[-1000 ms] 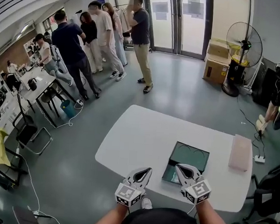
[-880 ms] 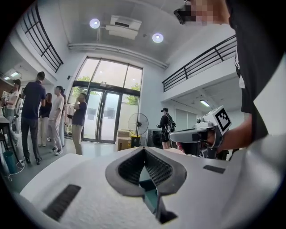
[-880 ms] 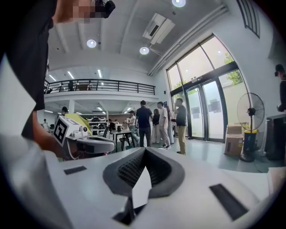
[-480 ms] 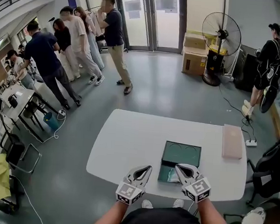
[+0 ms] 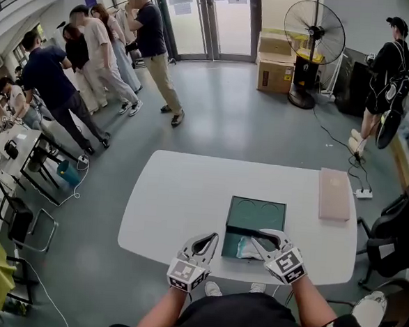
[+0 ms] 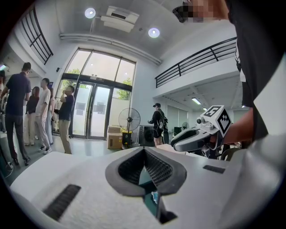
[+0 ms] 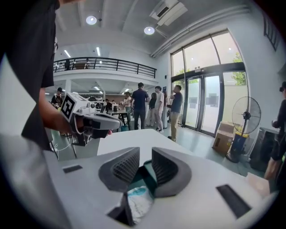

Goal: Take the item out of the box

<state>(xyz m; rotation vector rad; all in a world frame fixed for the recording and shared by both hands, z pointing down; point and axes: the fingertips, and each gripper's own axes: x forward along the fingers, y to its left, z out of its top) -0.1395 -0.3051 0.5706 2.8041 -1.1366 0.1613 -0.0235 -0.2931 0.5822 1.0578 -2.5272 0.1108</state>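
Right gripper (image 7: 145, 163) jaws opening, ribbed grey pads part-way apart over the near rim of the box (image 5: 257, 215), nothing pinched; left gripper (image 6: 144, 154) pads together, empty, alongside at the near edge of the table (image 5: 181, 199). Just below the right gripper the item (image 7: 136, 199), a soft, crinkled white packet with pale-blue print, lies in the box's near half; judged not yet lifted, so grasp and removal remain. Farther on: box flat, square, dark green, matte; table white, smooth, round-cornered.
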